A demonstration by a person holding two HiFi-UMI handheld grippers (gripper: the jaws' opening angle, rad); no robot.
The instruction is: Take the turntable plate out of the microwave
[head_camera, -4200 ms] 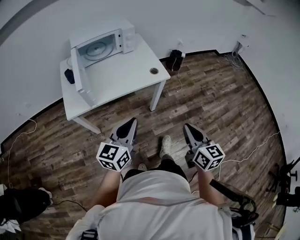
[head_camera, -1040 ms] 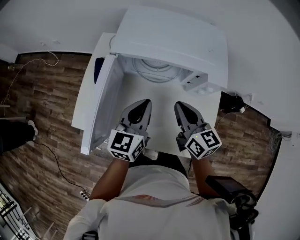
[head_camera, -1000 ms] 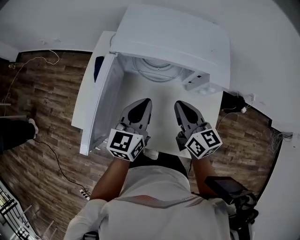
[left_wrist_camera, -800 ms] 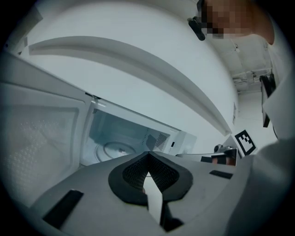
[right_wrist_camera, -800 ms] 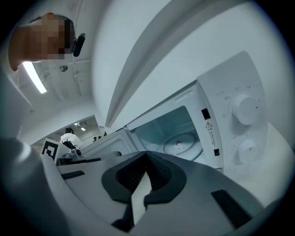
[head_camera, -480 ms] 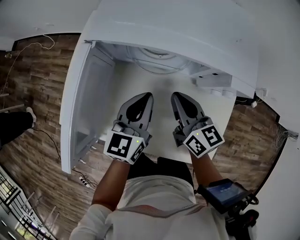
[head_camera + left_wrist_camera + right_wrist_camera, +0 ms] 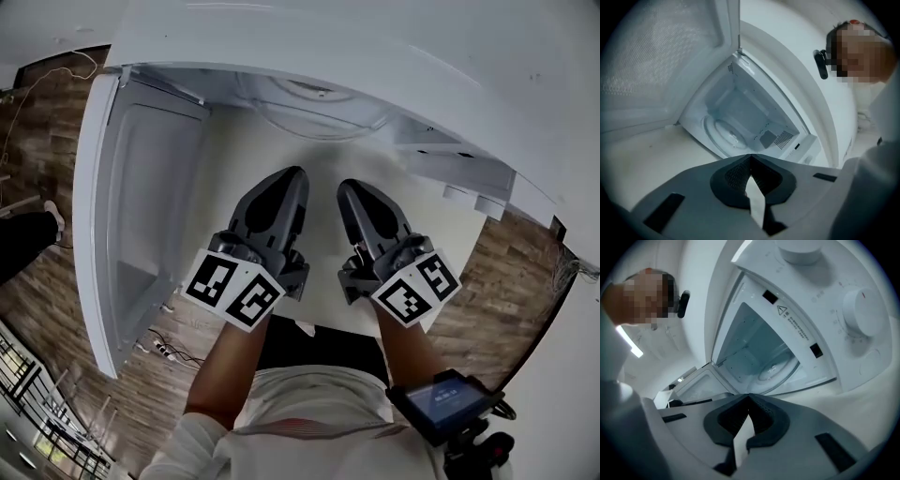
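Note:
The white microwave (image 7: 375,37) stands on the white table (image 7: 319,192) with its door (image 7: 131,197) swung wide to the left. Inside lies the clear glass turntable plate (image 7: 314,108), also visible as the plate (image 7: 724,136) in the left gripper view and the plate (image 7: 776,369) in the right gripper view. My left gripper (image 7: 298,174) and right gripper (image 7: 345,186) hover side by side over the table in front of the cavity, short of the plate. Both are shut and hold nothing. Their jaw tips, left (image 7: 750,157) and right (image 7: 749,397), meet in their own views.
The control panel with two knobs (image 7: 862,312) sits on the microwave's right side. The open door walls off the left. Wood floor (image 7: 56,253) with cables lies below the table; a device on a stand (image 7: 445,403) sits at lower right.
Both grippers sank and drew closer to the microwave mouth, each rolling a little. The view closed in on the oven. Jaws stayed shut.

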